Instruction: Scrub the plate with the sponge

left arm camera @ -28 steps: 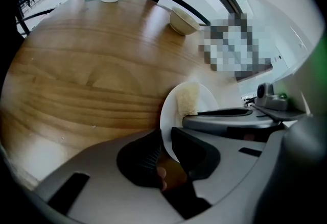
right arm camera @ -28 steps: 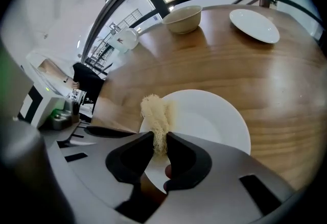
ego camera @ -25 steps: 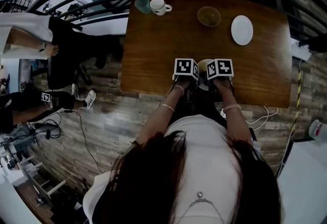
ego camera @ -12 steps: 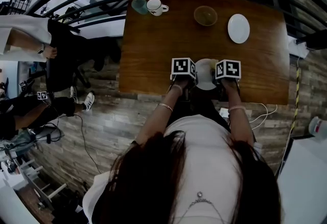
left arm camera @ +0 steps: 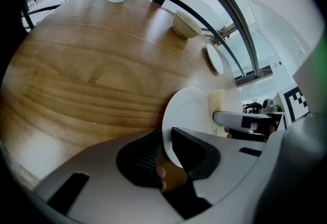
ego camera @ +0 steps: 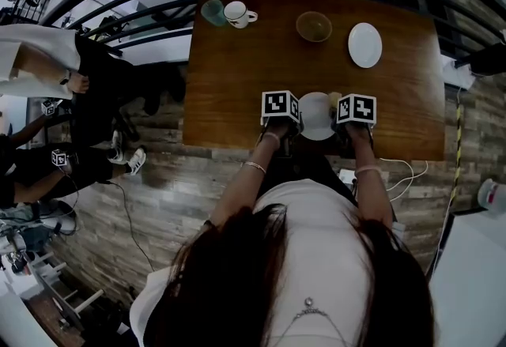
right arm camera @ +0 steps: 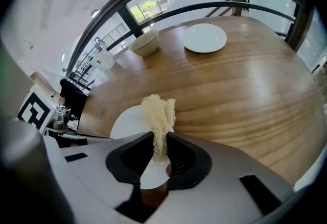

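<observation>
Black jaws of the left gripper [left arm camera: 164,149]: closed on the near rim of the white plate [left arm camera: 190,109], one jaw on each face. We cannot tell whether the plate rests on the wooden table [ego camera: 237,69] or hangs just above it.

Black jaws of the right gripper [right arm camera: 159,154]: pinching the pale yellow sponge [right arm camera: 159,115], which is squeezed thin between them and fans out above. Its free end lies against the plate's white face, near the edge.

Changes we record in the head view: a second ago the left marker cube [ego camera: 281,106] and the right marker cube [ego camera: 356,109] stood close together and hid most of the plate. Now they are wider apart, and the plate shows as a pale oval between them. The sponge has slid from over the plate's middle to its upper right rim.

Further out, along the top of the frame and well apart from the grippers: a bowl [ego camera: 314,26], a second plate [ego camera: 364,45], a mug [ego camera: 237,13] and a glass [ego camera: 213,11] just beside it.
</observation>
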{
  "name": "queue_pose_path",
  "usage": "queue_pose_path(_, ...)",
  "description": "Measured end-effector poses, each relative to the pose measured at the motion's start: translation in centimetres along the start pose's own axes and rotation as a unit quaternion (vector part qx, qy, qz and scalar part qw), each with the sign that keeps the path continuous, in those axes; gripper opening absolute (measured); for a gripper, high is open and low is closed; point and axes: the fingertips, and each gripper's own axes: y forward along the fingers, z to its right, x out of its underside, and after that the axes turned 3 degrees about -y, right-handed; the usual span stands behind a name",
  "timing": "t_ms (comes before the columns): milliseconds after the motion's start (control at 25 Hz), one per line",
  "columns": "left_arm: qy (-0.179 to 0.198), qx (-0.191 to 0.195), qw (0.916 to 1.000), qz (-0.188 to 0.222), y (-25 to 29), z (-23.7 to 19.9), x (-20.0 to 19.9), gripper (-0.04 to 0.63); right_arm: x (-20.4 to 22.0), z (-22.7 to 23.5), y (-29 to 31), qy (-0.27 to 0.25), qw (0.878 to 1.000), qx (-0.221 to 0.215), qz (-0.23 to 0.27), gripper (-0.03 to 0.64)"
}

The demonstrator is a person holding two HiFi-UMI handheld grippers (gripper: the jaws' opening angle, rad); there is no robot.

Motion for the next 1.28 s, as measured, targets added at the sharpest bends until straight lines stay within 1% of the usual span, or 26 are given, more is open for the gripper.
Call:
queue_pose_path(240, -0.001, 0.001, 1.0000, 0.010, 0.0, 0.0, -0.1, 0.074, 0.1, 0.9, -0.6, 0.014, 1.000, 0.004, 0.009, 0.092)
queue_pose_path(440, -0.010, 0.012, 0.9996, 0.022, 0.0, -0.1, -0.3, 0.074, 0.1, 1.2, -1.2, 0.010, 1.000, 0.009, 0.020, 0.092)
queue_pose_path(680, -0.015, 0.015, 0.9993, 0.032, -0.1, 0.3, -0.1, 0.074, 0.3, 1.5, -1.9, 0.005, 0.999, -0.001, 0.036, 0.092)
queue_pose_path(1080, 0.012, -0.009, 0.9986, 0.052, -0.4, 0.5, 0.6, 0.074, 0.4, 1.4, -2.7, -0.014, 0.998, -0.005, 0.055, 0.092)
queue_pose_path(1280, 0.011, -0.017, 0.9974, 0.069, -0.8, 0.5, 0.8, 0.074, 1.1, 1.6, -2.9, -0.025, 0.998, -0.006, 0.056, 0.092)
